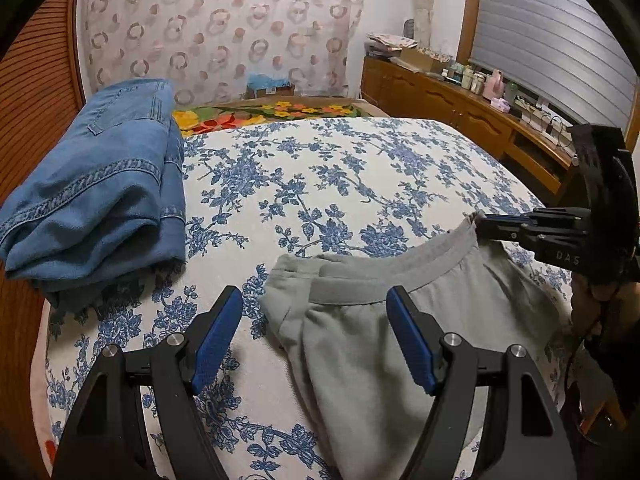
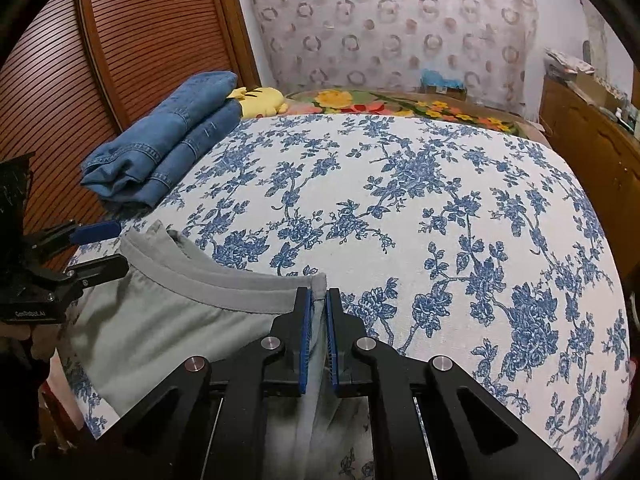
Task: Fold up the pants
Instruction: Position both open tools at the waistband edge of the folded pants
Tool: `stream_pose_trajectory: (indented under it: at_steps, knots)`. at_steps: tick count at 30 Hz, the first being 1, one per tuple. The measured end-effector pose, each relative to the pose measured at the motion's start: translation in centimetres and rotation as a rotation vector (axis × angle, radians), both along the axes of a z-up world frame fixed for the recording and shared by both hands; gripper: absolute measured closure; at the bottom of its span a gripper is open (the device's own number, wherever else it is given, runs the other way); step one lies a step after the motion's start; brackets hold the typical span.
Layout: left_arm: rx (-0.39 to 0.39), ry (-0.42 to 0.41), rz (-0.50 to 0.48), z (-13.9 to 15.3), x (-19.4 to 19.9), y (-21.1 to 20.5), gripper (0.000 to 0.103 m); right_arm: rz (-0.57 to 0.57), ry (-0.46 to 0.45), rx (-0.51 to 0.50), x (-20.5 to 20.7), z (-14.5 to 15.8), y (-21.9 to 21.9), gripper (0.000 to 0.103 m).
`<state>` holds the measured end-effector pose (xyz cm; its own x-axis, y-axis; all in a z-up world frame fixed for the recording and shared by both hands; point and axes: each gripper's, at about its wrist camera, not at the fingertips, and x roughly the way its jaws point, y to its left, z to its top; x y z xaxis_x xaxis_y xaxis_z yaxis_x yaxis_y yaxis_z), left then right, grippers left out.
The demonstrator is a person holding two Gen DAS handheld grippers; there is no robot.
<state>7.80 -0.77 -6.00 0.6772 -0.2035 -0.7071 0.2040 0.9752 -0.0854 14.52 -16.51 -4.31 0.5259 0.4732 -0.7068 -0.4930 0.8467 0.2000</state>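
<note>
The right gripper [image 2: 319,300] had its fingers clamped on the waistband corner of the soft grey pants [image 1: 360,320]. The left gripper [image 1: 314,312] hung over them on the blue-flowered bed [image 1: 320,184], fingers spread wide, gripping nothing.

1. We see a bed [image 1: 360,168] under a white cover with blue flowers.
2. Folded jeans [image 1: 104,184] lie at its left edge.
3. Grey pants [image 1: 360,320] lie on its near edge.

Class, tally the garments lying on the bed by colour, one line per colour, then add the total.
Blue: 1, the folded jeans
Grey: 1, the grey pants, one waistband corner pinched by the right gripper
Total: 2
</note>
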Motion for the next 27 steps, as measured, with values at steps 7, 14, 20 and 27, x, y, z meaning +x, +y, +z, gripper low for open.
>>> stream_pose_trajectory:
  at_steps: [7,14,20,27]
  knots:
    - [-0.002,-0.009,-0.008,0.3,-0.5,-0.5,0.028,-0.035,-0.018,-0.007,-1.3,0.8,-1.2,0.063]
    - [-0.004,-0.011,-0.008,0.3,-1.0,-0.6,0.028,-0.030,-0.032,-0.003,-3.5,1.7,-2.2,0.062]
    - [-0.024,0.000,0.004,-0.4,-2.6,-0.1,0.028,-0.035,-0.037,-0.006,-5.6,1.9,-3.3,0.057]
    - [-0.024,0.031,0.026,-1.8,-3.2,0.8,0.028,-0.038,0.005,-0.004,-5.9,0.9,-3.8,0.053]
